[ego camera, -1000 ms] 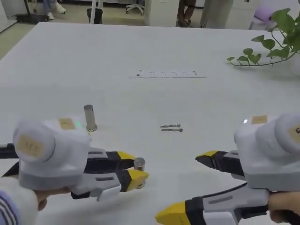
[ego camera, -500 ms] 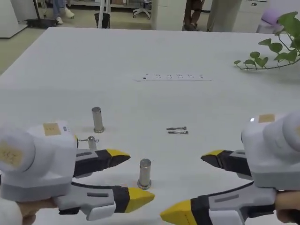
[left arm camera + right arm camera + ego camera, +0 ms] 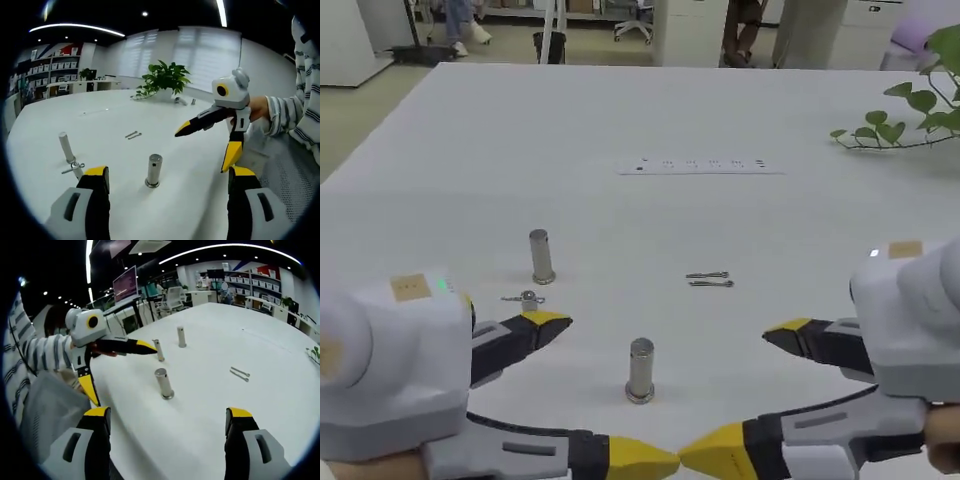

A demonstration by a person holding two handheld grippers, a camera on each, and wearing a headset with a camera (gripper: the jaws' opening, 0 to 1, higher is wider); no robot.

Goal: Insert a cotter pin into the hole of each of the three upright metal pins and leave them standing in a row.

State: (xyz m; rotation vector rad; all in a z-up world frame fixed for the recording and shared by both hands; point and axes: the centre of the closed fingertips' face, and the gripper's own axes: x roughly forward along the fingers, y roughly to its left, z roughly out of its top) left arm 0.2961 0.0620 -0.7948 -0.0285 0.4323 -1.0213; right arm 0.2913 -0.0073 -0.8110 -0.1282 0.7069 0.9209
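Three metal pins stand on the white tabletop (image 3: 800,230), each a plain silver cylinder on a slightly wider foot. Your nearest metal pin (image 3: 640,368) is upright toward the near edge, in the gap between your two grippers. The far metal pin (image 3: 542,256) is upright farther in, toward the left edge. Just nearer you than that one, the third metal pin (image 3: 528,299) has an inserted cotter pin (image 3: 512,298) lying crosswise through its top. Its lower part is hidden behind your left gripper (image 3: 168,172). Two loose cotter pins (image 3: 710,278) lie side by side around mid-tabletop, too small to show any detail. Your left gripper's jaws are spread wide and hold nothing, and your right gripper (image 3: 168,412) is likewise spread and empty. Cross holes in the two bare pins are hard to make out.
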